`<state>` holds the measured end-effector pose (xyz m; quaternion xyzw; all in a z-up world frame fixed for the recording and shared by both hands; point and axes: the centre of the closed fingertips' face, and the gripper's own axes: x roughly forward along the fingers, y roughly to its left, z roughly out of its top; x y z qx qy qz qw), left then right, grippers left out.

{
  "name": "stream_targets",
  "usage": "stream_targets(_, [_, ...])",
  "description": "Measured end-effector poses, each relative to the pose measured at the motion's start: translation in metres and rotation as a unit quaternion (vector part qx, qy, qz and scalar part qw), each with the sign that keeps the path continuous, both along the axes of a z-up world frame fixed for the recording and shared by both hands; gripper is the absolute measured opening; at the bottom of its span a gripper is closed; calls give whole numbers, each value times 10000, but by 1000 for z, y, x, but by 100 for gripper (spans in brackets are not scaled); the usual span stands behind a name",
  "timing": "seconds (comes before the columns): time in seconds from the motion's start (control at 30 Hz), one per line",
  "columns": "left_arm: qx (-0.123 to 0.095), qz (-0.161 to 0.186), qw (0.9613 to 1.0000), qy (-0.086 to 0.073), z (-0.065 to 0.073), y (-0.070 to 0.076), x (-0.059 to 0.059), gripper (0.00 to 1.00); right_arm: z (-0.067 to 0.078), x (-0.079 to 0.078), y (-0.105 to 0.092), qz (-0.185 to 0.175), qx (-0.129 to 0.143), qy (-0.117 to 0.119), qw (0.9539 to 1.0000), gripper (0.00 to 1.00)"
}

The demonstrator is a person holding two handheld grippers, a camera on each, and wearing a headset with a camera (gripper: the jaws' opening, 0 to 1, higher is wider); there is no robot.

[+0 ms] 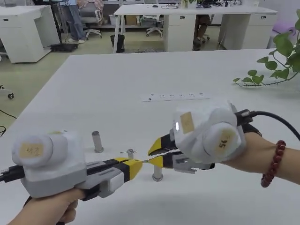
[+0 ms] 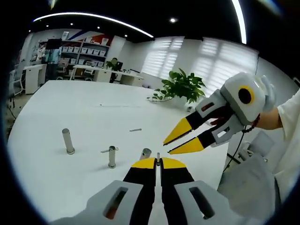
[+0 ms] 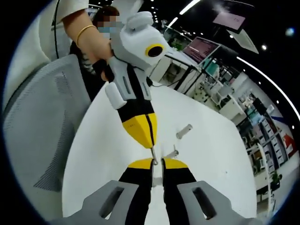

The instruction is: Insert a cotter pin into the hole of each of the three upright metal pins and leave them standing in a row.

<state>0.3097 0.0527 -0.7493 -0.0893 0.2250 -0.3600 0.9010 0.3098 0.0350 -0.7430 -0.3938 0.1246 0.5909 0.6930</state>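
The left gripper, its yellow-tipped jaws pressed together, pinched a thin silver cotter pin just right of the middle grey steel upright pin, which had a cotter pin through it. The right gripper faced it, jaws slightly spread at the thin pin's free end, above the nearest upright pin.

Left gripper closed, right seemingly ajar

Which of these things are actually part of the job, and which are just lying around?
Job: three upright metal pins; cotter pin in the left gripper; loose cotter pin.
Lying about: power strip; plant.
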Motion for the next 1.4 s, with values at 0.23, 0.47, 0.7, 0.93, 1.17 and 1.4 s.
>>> stream_targets(0.23, [253, -141, 9995, -155, -6, 7, -4, 0, 4, 1, -2, -295, 620, 996, 9927, 12])
stream_targets(0.47, [455, -416, 9964, -590, 4, 10, -8, 0, 4, 1, -5, -336, 846, 1405, 9859, 13])
stream_targets(0.7, [736, -877, 9887, -970, 3, 4, -17, 0, 4, -1, -6, -280, 944, 1610, 9820, 15])
stream_targets(0.93, [850, -1240, 9815, -1190, 3, -6, -26, 0, 5, -9, -5, -40, 918, 1767, 9800, 16])
stream_targets(1.17, [933, -1514, 9751, -1326, 1, -13, -32, 0, -3, -20, -9, 216, 697, 1890, 9793, 16])
stream_targets(1.4, [887, -1746, 9700, -1440, 3, -20, -37, 0, -10, -30, -13, 481, 480, 2028, 9769, 16])
